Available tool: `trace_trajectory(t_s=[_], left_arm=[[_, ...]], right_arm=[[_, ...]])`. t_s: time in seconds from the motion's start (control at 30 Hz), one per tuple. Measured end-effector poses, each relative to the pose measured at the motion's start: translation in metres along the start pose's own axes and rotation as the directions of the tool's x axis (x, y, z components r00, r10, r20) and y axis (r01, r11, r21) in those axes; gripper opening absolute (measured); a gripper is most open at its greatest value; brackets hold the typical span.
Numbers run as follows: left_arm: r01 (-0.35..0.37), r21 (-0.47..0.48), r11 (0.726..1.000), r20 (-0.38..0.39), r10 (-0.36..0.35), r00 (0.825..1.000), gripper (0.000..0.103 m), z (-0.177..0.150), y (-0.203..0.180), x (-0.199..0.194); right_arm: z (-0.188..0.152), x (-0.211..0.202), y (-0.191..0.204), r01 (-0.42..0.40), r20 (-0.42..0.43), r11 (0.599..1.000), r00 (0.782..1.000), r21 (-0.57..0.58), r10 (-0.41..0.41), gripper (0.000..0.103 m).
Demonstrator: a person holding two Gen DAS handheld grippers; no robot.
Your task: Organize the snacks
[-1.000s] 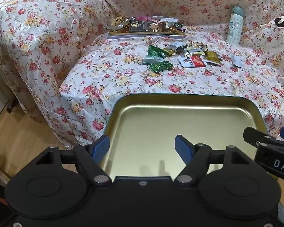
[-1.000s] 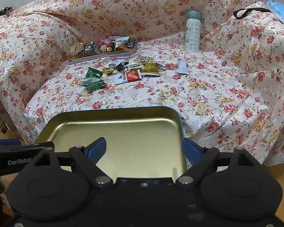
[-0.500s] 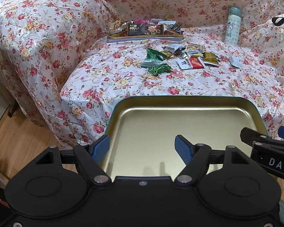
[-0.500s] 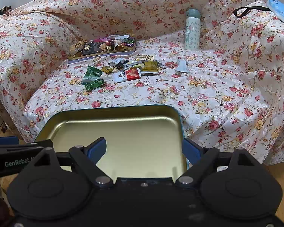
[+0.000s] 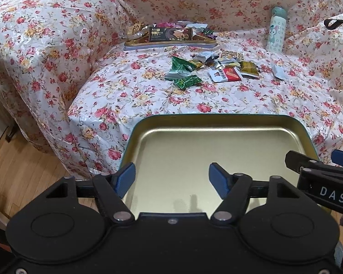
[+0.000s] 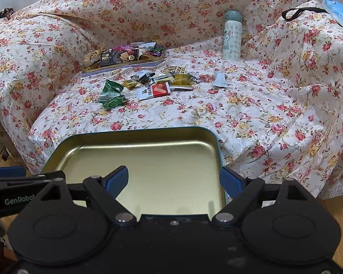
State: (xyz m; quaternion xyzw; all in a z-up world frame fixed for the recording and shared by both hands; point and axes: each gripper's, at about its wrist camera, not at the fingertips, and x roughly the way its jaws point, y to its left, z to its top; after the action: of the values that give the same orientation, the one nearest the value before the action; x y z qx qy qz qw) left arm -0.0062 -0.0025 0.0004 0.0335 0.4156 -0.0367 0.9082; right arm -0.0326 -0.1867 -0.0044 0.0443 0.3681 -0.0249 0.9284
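Left gripper [image 5: 171, 173] jaws closing: pad gap narrower than a second ago, nothing between pads but tin [image 5: 217, 123] floor below. Left-wrist view tilted slightly: sofa [image 5: 125, 86] and snacks [image 5: 208, 68] sit lower in frame, tin far rim lower too. Right-wrist view shows same small shift, tin rim [image 6: 137, 131] lower in frame; possibly tin drawn slightly toward grippers, hard to tell through fisheye.

both wrist views look steeply down, close over tin [image 5: 217, 123], sharing sofa [image 6: 263, 118] beyond.
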Motion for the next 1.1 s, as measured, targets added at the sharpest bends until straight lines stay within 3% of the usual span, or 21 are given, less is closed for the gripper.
trace_trajectory(t_s=[1.1], left_arm=[[-0.005, -0.007, 1.000, -0.016, 0.005, 1.000, 0.071, -0.0001, 0.0010, 0.0030]], right_arm=[[0.0001, 0.0001, 0.0006, 0.000, 0.000, 1.000, 1.000, 0.000, 0.000, 0.091]])
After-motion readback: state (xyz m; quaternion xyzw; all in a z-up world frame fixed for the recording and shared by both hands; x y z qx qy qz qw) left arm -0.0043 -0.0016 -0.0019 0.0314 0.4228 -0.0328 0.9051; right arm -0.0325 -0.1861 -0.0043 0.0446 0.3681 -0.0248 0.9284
